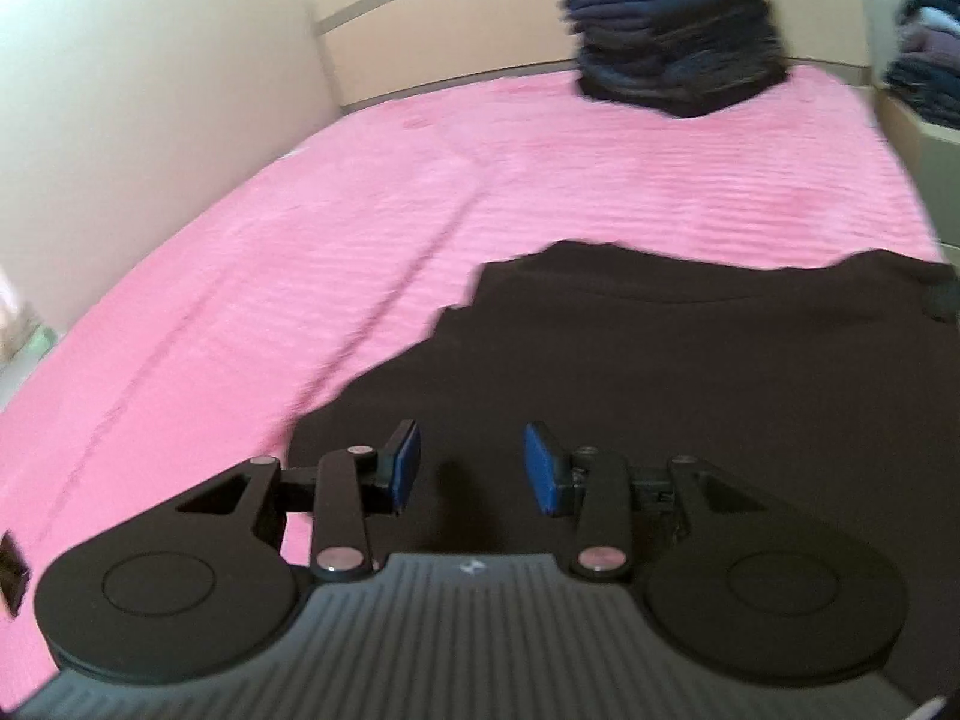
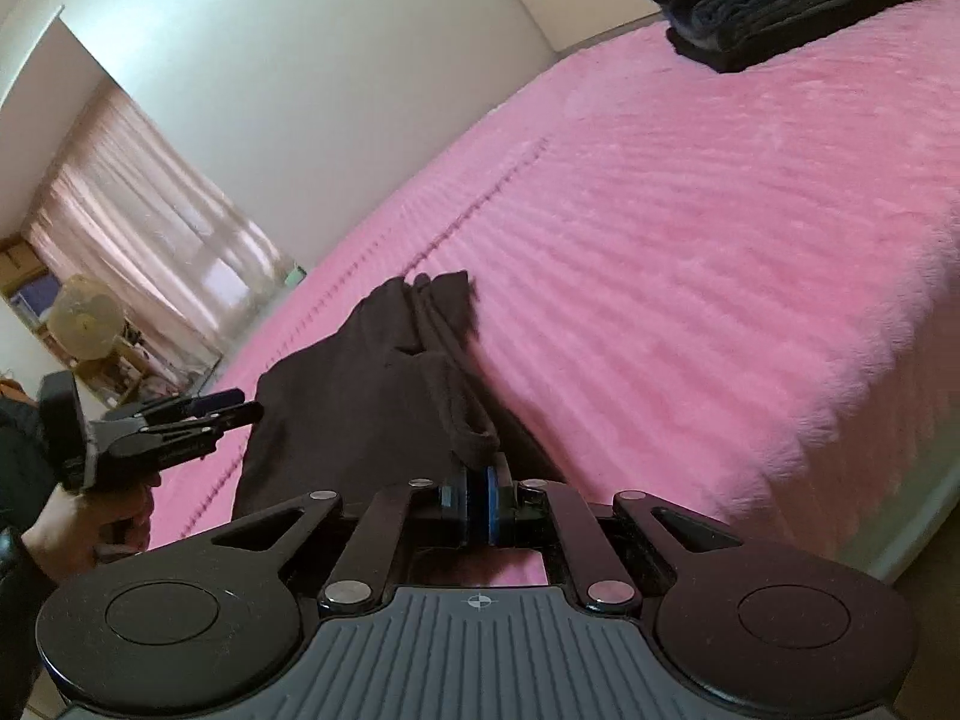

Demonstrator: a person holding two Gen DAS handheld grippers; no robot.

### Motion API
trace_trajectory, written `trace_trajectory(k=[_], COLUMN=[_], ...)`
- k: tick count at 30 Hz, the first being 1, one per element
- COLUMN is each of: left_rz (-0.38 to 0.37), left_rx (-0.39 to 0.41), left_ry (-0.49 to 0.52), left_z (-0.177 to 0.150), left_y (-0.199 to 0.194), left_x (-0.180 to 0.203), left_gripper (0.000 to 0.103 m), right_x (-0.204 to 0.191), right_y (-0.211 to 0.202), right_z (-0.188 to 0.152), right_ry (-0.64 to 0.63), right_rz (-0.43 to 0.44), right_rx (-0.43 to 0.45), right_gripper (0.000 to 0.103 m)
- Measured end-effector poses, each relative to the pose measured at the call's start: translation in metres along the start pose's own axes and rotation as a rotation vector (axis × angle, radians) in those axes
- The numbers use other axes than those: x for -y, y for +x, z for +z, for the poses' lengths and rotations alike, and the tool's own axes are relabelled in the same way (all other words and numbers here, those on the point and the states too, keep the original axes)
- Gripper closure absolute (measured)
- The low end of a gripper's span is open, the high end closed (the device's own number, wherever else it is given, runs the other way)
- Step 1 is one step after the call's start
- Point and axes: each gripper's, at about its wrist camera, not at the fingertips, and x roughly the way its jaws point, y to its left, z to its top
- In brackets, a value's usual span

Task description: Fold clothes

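A dark brown garment lies on the pink bed cover, spread out in front of my left gripper. That gripper hovers over the garment's near left part, open, with nothing between its blue pads. In the right wrist view the same garment is bunched, and a hemmed edge runs down into my right gripper. It is shut on that edge near the bed's side. My left gripper shows at the garment's left, held by a hand.
A tall stack of folded dark clothes stands at the far end of the bed; the same stack appears top right. More folded clothes sit on a shelf at right. A curtained window lies left.
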Motion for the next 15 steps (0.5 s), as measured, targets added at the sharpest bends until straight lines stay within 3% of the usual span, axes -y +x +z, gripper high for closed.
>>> trace_trajectory(k=[2, 4, 6, 9, 11, 15], left_rz=[0.024, 0.046, 0.046, 0.031, 0.025, 0.006], left_rx=[-0.018, -0.04, -0.056, -0.094, -0.099, -0.079], left_ry=[-0.046, -0.075, -0.078, -0.076, -0.068, -0.105], left_z=[-0.003, -0.005, -0.007, -0.01, -0.012, -0.011], left_y=[0.008, 0.017, 0.029, 0.051, 0.064, 0.06], left_x=[-0.015, -0.026, -0.03, -0.028, -0.025, -0.033], left_gripper=[0.068, 0.068, 0.069, 0.069, 0.07, 0.07], right_x=[-0.006, -0.017, -0.026, -0.039, -0.054, -0.092], right_y=[-0.009, -0.016, -0.022, -0.016, 0.007, 0.092], right_z=[0.005, 0.014, 0.026, 0.051, 0.068, 0.104], right_ry=[-0.06, -0.133, -0.171, -0.2, -0.266, -0.458], right_rz=[-0.016, -0.066, -0.093, -0.033, 0.026, 0.12], right_rx=[0.021, 0.077, 0.143, 0.177, 0.123, -0.099], right_gripper=[0.097, 0.074, 0.061, 0.061, 0.061, 0.061])
